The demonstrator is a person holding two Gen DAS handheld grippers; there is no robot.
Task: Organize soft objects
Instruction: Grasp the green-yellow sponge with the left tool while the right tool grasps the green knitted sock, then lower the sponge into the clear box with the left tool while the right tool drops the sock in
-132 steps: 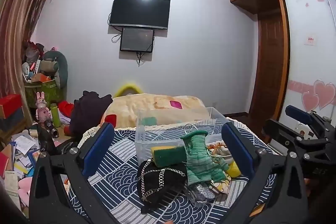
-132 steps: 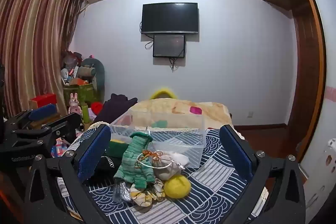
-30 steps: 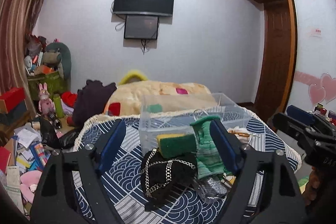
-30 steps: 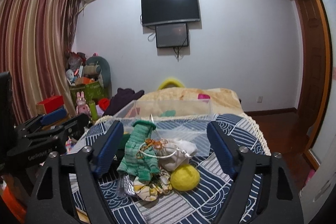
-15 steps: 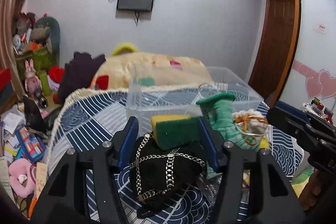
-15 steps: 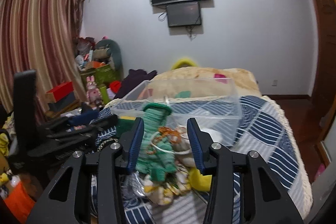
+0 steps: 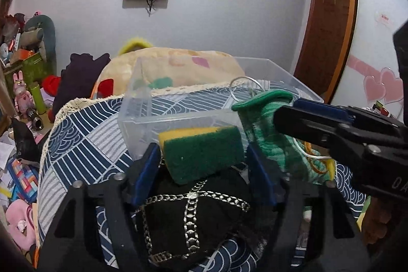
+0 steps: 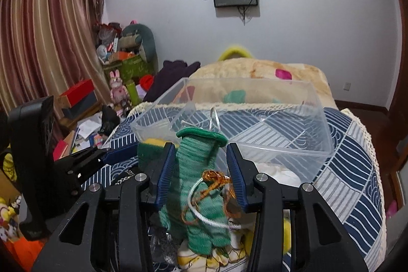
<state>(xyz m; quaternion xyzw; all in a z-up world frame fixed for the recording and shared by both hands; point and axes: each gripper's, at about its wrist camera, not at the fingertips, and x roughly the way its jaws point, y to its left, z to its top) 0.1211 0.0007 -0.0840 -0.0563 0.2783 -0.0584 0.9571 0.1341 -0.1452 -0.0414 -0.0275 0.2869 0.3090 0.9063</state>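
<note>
A yellow and green sponge (image 7: 202, 151) rests on a black pouch with silver chains (image 7: 190, 218) on the bed. My left gripper (image 7: 204, 153) has closed onto the sponge, one pad touching each end. A green knitted glove (image 8: 197, 182) stands upright in the pile. My right gripper (image 8: 201, 161) brackets the glove's cuff with narrow gaps at both pads; it also shows in the left wrist view (image 7: 316, 119). A clear plastic bin (image 8: 255, 119) stands empty just behind the pile.
A white pouch with an orange cord (image 8: 216, 177) and a yellow ball (image 8: 285, 228) lie beside the glove. A beige quilt (image 8: 267, 78) lies behind the bin. Toys, boxes and papers clutter the floor at the left (image 8: 84, 124). The bed edge drops off at the right (image 8: 372, 157).
Both grippers moved forward and down into the pile and narrowed. The left one closed onto the sponge's ends; the right one drew in around the glove's cuff.
</note>
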